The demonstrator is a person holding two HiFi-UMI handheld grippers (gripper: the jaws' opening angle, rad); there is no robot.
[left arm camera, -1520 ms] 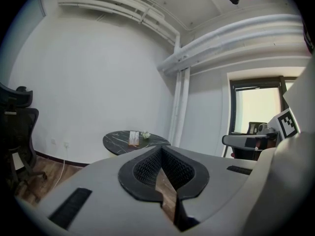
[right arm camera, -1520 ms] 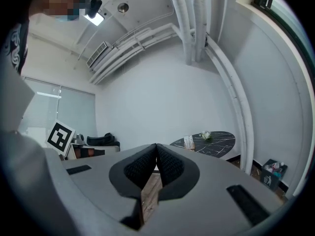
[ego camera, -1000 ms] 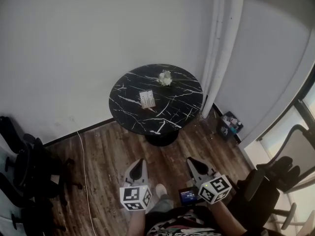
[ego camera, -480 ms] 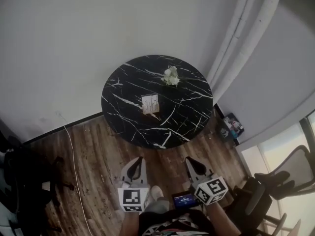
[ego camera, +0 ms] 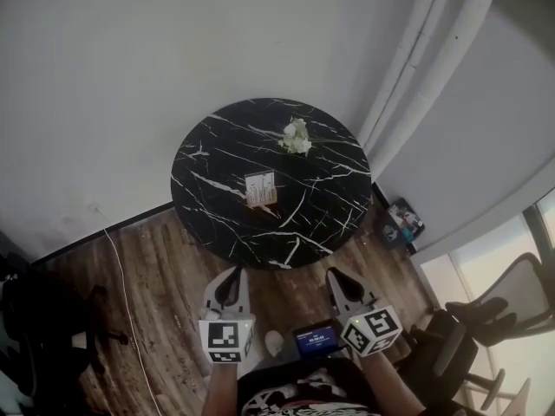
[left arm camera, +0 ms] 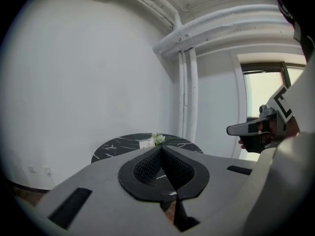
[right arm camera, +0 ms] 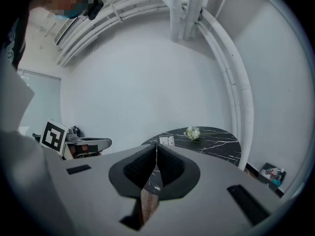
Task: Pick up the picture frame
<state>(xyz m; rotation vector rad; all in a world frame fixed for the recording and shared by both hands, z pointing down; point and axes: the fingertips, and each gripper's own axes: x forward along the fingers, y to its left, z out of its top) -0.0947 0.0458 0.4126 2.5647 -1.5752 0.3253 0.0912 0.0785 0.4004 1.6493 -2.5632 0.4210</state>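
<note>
A small picture frame [ego camera: 260,189] stands near the middle of a round black marble table [ego camera: 217,154]. It also shows far off in the left gripper view [left arm camera: 145,143] and the right gripper view [right arm camera: 167,141]. My left gripper [ego camera: 227,277] hangs over the wood floor just short of the table's near edge, jaws shut and empty. My right gripper [ego camera: 336,279] is beside it, also shut with nothing between the pads. Both point toward the table, well apart from the frame.
A small white flower bunch [ego camera: 296,136] sits on the table behind the frame. White pipes [ego camera: 416,68] run up the wall at the right. Office chairs [ego camera: 486,319] stand at the right and another [ego camera: 35,319] at the left. A white cable [ego camera: 126,284] lies on the floor.
The table has come closer to both grippers, which now sit just before its near edge. The view has shifted so the table lies more to the centre. Both jaws stayed shut.
</note>
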